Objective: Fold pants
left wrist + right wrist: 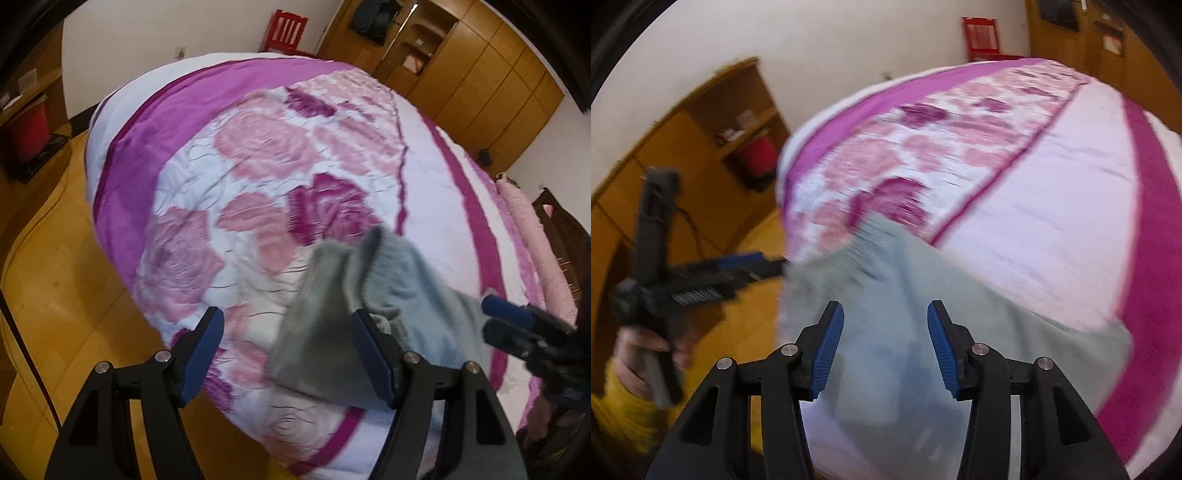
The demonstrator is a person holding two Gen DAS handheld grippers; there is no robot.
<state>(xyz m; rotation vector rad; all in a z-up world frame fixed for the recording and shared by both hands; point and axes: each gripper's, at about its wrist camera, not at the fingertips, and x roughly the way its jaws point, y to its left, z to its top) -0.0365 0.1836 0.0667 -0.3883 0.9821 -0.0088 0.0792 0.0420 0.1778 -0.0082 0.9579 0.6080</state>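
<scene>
The pants (332, 325), pale grey-green, lie on a bed (258, 166) covered with a pink and purple rose-print quilt, and in the left wrist view they sit in the lower right of the frame, bunched, with a ribbed band at the upper end. The left gripper (286, 354) fills the bottom of that view with its blue pads spread wide; the cloth passes in front of the space between them, and neither pad presses on it as far as the picture shows. The right gripper (496, 321) enters from the right edge of the same frame, its blue tips over the far side of the pants. In the right wrist view the right gripper (885, 350) sits at the bottom centre, pads apart, with the pants (923, 295) spread beneath and between them, not pinched. The left gripper (753, 266) appears at the left of that blurred frame, held by a hand (635, 354) in a yellow sleeve (620, 417), its tip at the left edge of the cloth. Wooden cabinets (480, 66) and a red chair (286, 31) stand behind the bed.
</scene>
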